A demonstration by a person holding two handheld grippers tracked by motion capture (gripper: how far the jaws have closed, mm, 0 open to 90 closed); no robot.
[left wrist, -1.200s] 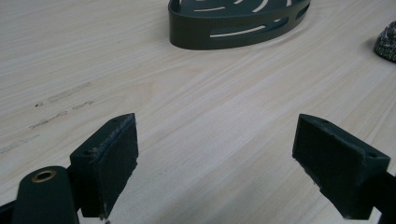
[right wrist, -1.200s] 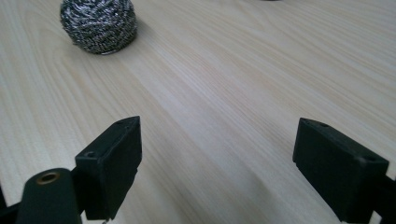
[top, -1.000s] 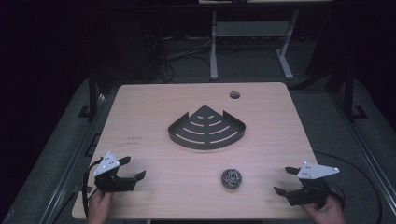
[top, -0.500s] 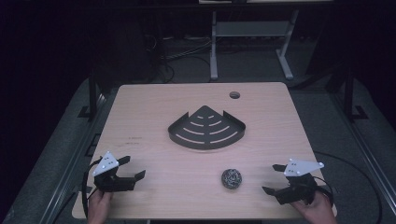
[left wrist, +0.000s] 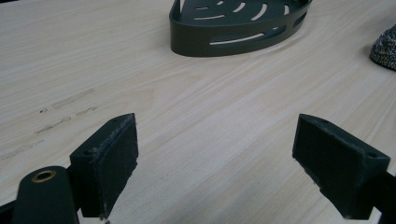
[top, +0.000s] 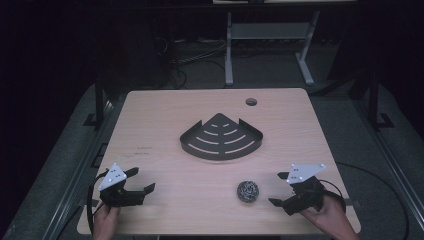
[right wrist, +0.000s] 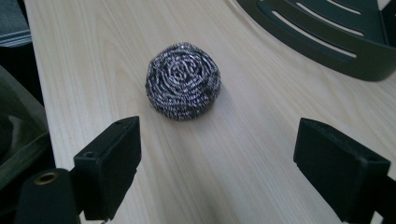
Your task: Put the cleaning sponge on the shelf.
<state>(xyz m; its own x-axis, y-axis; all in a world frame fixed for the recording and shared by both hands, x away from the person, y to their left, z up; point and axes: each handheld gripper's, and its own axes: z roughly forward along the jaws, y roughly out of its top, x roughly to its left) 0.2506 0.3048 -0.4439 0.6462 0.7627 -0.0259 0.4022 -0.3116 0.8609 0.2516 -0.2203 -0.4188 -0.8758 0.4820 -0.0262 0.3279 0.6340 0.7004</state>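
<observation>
— Grippers first, left to right: what is the left gripper (top: 141,180) doing?

— It sits low over the near left part of the table (top: 160,115), held by a hand (top: 106,220) at the bottom edge of the high view. Its jaws stand wide apart with bare wood between them; it holds nothing. In the left gripper view the pads (left wrist: 108,163) frame plain tabletop, with the tray (left wrist: 236,25) farther off and the scourer (left wrist: 385,46) just at the right edge.

— And the middle of the table?

— Tray (top: 221,137) lies there, a dark fan-shaped corner shelf with slots in its floor and a low wall. It is well apart from both grippers. Behind it, toward the far right, there is a round hole (top: 251,102) in the tabletop.

— Where is the scourer?

— Scourer (top: 248,191), a ball of coiled steel wire, rests on the wood near the front edge, in front of the tray and a little right of centre. Nothing touches it.

— The right gripper?

— Right gripper (top: 278,190) is just right of the scourer, pointing at it, jaws spread wide and empty. In the right gripper view the scourer (right wrist: 183,80) lies ahead of the pads (right wrist: 341,175), beyond their tips and not between them, a bit left of the midline. The hand (top: 327,215) comes in from the bottom right.
</observation>
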